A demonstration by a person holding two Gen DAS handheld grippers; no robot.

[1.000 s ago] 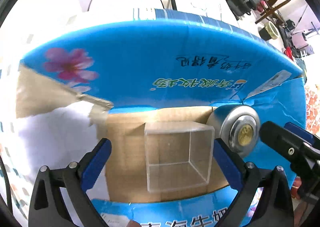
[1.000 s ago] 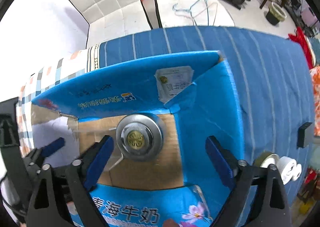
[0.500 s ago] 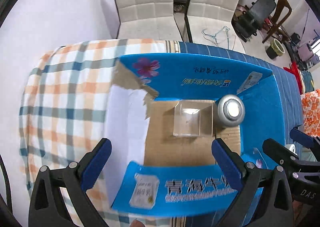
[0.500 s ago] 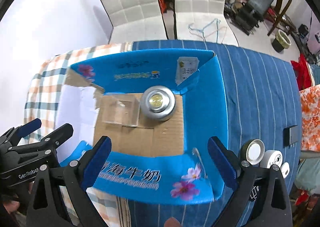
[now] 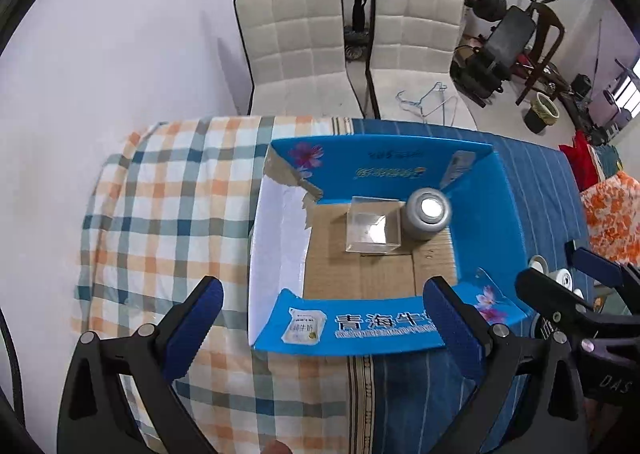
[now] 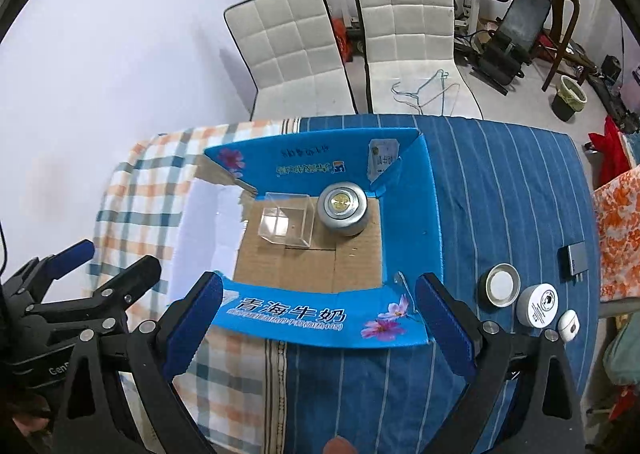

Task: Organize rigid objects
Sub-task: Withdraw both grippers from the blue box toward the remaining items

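Observation:
An open blue cardboard box (image 5: pixel 484 221) (image 6: pixel 408 221) lies on the table. Inside, at its far side, a clear plastic cube (image 5: pixel 372 228) (image 6: pixel 286 223) stands next to a silver round tin (image 5: pixel 427 213) (image 6: pixel 342 209) with a gold centre. My left gripper (image 5: pixel 322 330) is open and empty, high above the box's near flap. My right gripper (image 6: pixel 316 320) is open and empty, also above the near flap. To the right of the box lie a dark round tin (image 6: pixel 500 286), a white round jar (image 6: pixel 540 304), a small white piece (image 6: pixel 568 326) and a grey flat block (image 6: pixel 576 260).
The table carries a checked cloth (image 5: pixel 160 213) on the left and a blue striped cloth (image 6: pixel 500 193) on the right. Two white chairs (image 5: pixel 296 53) (image 6: pixel 404 37) stand behind the table, one with wire hangers (image 6: pixel 424 91). Gym gear and an orange patterned cloth (image 6: pixel 616 234) are at right.
Both grippers have pulled up and back from inside the box. The cube and the silver tin stay in the box, now seen small and from above.

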